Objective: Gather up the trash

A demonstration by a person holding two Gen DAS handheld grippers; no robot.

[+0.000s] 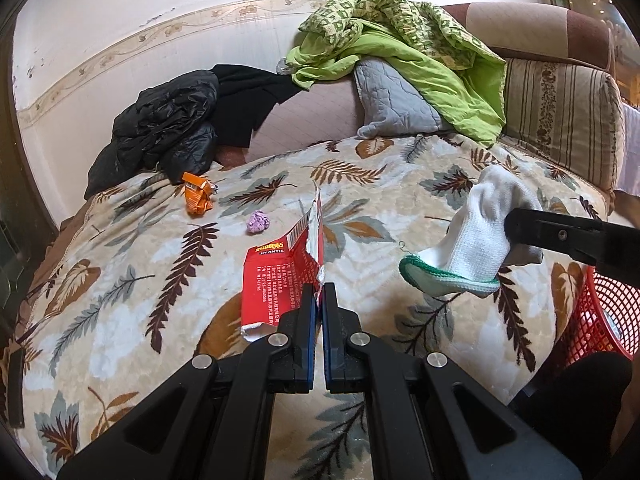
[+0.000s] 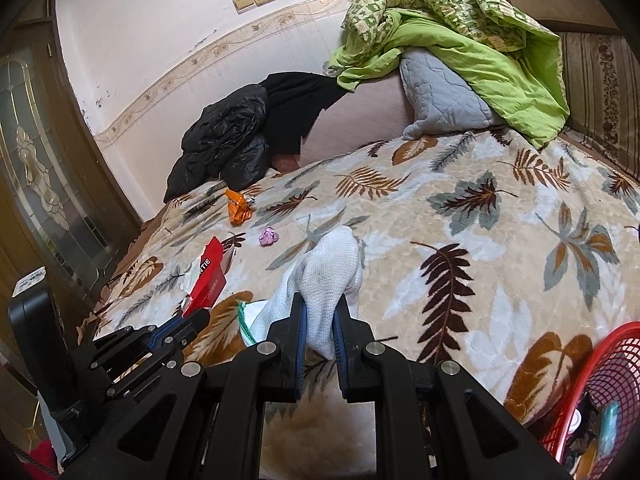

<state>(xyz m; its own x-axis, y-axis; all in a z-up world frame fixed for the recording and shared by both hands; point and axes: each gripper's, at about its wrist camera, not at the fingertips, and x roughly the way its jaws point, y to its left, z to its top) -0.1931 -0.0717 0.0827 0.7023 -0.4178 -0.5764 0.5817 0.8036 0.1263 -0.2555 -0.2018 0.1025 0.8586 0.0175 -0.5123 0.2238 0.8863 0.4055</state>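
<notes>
Left gripper (image 1: 319,292): jaws pinched tight on the torn edge of a red carton (image 1: 280,276), ripped open and flattened, white inner card showing along the tear. Carton sticks out forward of the fingertips, held clear above the leaf-print blanket (image 1: 120,320).

Right gripper (image 2: 320,312): jaws clamped on a white knit glove (image 2: 326,276) with a green-trimmed cuff. Fabric bunches between the pads, so the gap is narrow but not fully closed. Glove body stands up past the fingertips; cuff hangs down to the left of the jaws. In the left wrist view the same glove (image 1: 476,236) hangs off the right gripper's finger, well to the right of the carton.

Further out from both tools, lying on the blanket: a crumpled purple wrapper (image 1: 259,222) just ahead of the carton, and an orange snack packet (image 1: 197,198) beyond it, to the left. Both untouched.

Red mesh basket (image 2: 600,384) sits off the bed edge, low and to the right of the right gripper; something is inside it, can't make out what.

Far side: black jacket (image 1: 160,136) heaped against the wall beyond the orange packet, grey quilted pillow (image 1: 392,100) under a green quilt (image 1: 400,40) ahead to the right.
</notes>
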